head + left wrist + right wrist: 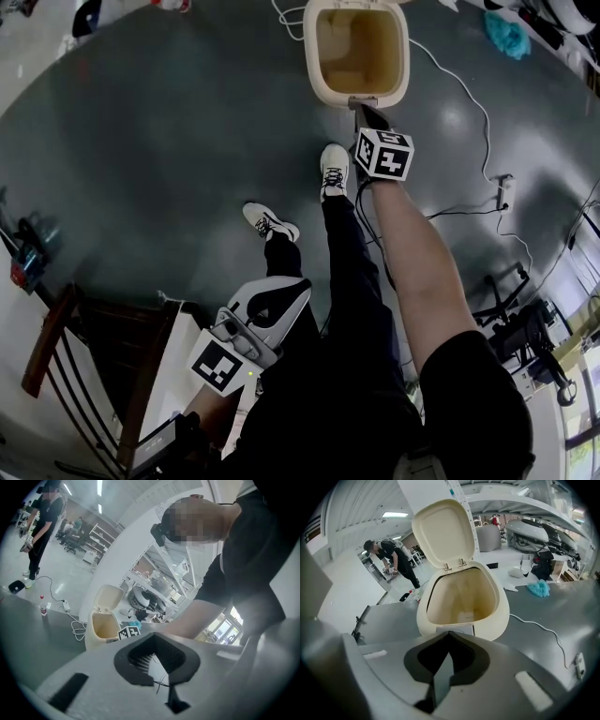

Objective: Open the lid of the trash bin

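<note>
Grey jaws of the right gripper [448,633] are pressed together with nothing between them, their tips at the front edge of the bin [499,620], right by the latch plate under the rim. The cream bin stands on the dark floor [169,141] with its lid [443,531] upright on the rear hinges, so the bin is open. Well back from the bin, by the person's hip, the left gripper [298,294] also has its jaws closed and empty. A white cable [473,98] trails past the bin's right side in the head view.
</note>
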Available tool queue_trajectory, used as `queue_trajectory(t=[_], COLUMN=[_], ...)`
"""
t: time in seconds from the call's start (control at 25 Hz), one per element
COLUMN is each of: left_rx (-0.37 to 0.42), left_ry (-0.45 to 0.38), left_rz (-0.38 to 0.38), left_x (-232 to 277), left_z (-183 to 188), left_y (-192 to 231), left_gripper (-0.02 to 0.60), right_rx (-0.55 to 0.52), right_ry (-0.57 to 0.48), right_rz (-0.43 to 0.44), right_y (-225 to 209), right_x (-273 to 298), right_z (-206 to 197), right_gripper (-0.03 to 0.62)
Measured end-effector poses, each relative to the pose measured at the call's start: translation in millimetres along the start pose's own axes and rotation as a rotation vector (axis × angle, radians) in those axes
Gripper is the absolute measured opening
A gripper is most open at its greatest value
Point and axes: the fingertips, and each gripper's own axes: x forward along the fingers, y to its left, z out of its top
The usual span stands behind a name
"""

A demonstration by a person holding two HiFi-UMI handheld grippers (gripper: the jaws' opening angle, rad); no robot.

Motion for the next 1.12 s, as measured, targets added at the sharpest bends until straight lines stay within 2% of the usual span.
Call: queue_trajectory(t=[0.4, 0.68, 0.84, 1.12], left_rx=[-0.001, 0.005, 0.02, 0.039], left_ry=[-0.008, -0.024, -0.042, -0.101], left_rz=[-0.001, -0.008, 0.002, 0.002], left_x=[1.4, -1.7, -4.3, -16.7], left_z=[0.4, 3.9, 9.4, 32.0], left_y=[-0.6, -7.8, -12.3, -30.4], left_gripper=[0.002, 0.002, 0.002, 0.002], right_rx=[-0.02, 0.013, 0.055, 0.009], right_ry=[-0.003, 0.006, 0.006, -0.05], right_rz=[0.007, 0.015, 0.039, 0.091], right_y=[0.4, -0.1, 1.5, 26.5], right_x=[0.1, 0.1, -2.7, -47.3], right_z=[0.2, 0.2, 12.0, 47.5], right_gripper=[0.007, 0.008, 0.008, 0.008])
